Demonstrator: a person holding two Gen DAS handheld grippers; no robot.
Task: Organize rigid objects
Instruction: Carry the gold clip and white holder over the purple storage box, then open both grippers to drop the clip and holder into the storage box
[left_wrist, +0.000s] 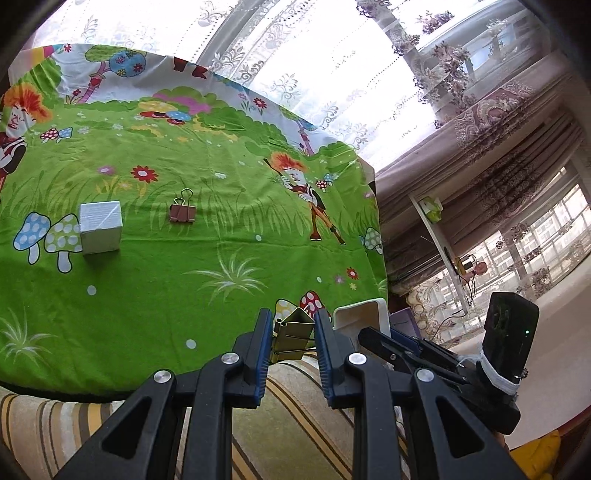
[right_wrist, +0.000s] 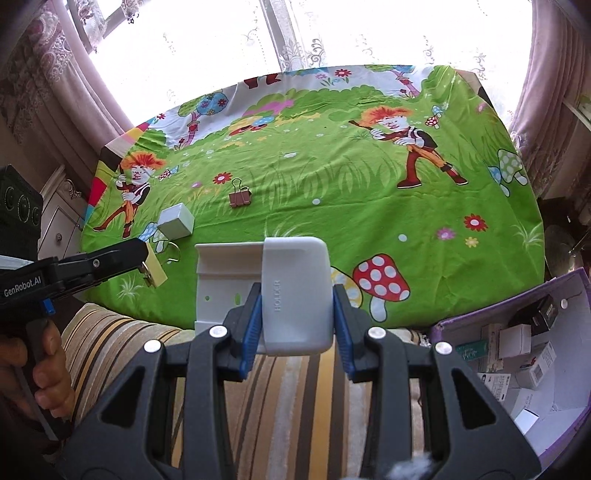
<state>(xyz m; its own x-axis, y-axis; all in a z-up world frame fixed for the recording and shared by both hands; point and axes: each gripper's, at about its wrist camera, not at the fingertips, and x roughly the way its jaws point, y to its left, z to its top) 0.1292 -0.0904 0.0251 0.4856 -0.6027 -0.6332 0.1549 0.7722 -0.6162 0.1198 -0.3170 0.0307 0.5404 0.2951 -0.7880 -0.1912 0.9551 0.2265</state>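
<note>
My left gripper (left_wrist: 291, 328) is shut on a gold binder clip (left_wrist: 291, 338) and holds it over the near edge of the table; it also shows in the right wrist view (right_wrist: 149, 267) at the left. My right gripper (right_wrist: 295, 299) is shut on a white plastic holder (right_wrist: 291, 291) marked HOLDER, held above the table's near edge. A pink binder clip (left_wrist: 182, 212) (right_wrist: 239, 197) and a small white box (left_wrist: 100, 227) (right_wrist: 176, 221) lie on the green cartoon tablecloth (left_wrist: 184, 280) (right_wrist: 369, 206).
A purple open box (right_wrist: 517, 354) with several small cartons stands at the lower right below the table. A striped rug (right_wrist: 288, 398) lies in front. Curtains and windows stand behind the table. A dark speaker (right_wrist: 18, 206) is at the left.
</note>
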